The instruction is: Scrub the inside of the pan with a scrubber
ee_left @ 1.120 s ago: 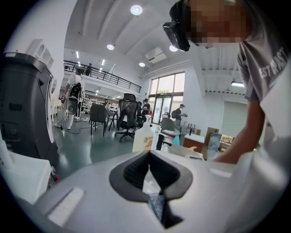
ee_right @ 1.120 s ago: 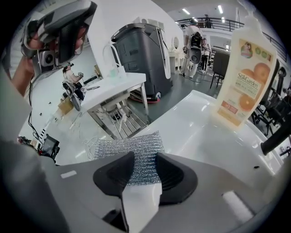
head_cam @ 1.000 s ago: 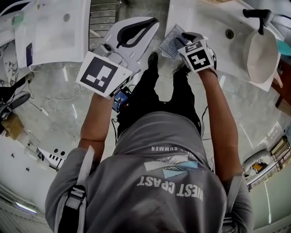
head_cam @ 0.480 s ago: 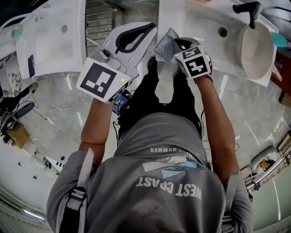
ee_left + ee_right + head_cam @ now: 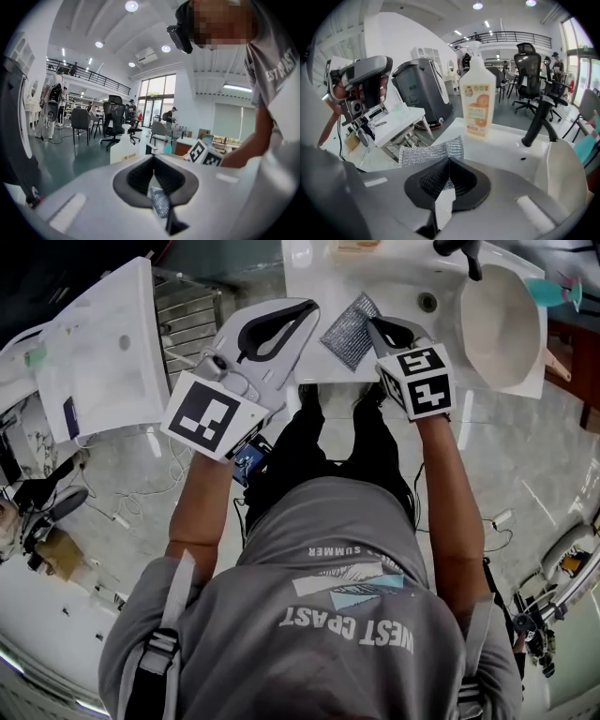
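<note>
Now, scrubber: silver mesh, pinched by one edge in the jaws of my right gripper, spreading ahead of them above the white washbasin.
left gripper: jaws tip to tip, nothing between them, near the scrubber.
bottle: upright beyond the right jaws.

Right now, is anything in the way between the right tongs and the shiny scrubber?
Nothing is. The right tongs are shut on the scrubber's edge, so they touch it directly. No pan shows in any view.
</note>
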Demonstrator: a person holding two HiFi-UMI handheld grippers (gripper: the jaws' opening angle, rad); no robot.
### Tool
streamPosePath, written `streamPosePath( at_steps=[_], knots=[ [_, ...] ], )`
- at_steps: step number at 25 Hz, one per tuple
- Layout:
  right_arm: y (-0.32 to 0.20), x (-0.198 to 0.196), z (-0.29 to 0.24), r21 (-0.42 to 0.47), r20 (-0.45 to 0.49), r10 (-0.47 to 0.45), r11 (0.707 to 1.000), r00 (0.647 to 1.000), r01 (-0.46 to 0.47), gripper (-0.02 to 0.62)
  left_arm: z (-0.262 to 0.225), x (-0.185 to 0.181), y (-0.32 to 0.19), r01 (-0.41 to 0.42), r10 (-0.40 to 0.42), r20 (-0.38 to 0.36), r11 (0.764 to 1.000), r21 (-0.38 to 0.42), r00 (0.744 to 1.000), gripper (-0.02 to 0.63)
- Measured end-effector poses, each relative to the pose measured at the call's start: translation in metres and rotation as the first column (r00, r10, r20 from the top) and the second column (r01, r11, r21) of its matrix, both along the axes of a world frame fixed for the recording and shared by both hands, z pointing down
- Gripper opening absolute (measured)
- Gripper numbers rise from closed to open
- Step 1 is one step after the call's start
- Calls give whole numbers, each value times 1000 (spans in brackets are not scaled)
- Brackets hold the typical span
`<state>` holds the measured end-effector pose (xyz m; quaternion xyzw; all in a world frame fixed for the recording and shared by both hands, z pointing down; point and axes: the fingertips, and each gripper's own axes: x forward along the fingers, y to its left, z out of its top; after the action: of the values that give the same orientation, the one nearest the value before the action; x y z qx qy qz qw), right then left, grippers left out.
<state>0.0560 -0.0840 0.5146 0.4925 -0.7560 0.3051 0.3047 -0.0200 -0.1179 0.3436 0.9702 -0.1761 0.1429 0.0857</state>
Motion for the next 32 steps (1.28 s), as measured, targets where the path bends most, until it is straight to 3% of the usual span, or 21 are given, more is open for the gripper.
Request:
streamPosePath(
  at_steps=[11, 21, 32],
  knots=[
    [16, 136, -37, 75, 31, 234, 969, 972, -236, 8, -6, 101, 7, -125, 125, -16, 992, 10, 992, 2],
    [46, 260, -36, 96, 56, 429, 896, 901, -433, 8, 15, 190, 28, -220, 220, 18, 975, -15, 975, 2],
    [75, 363, 39, 2, 33, 595, 804, 803, -595, 9, 45, 263, 47, -258, 260, 51, 965, -48, 964, 2]
  ],
)
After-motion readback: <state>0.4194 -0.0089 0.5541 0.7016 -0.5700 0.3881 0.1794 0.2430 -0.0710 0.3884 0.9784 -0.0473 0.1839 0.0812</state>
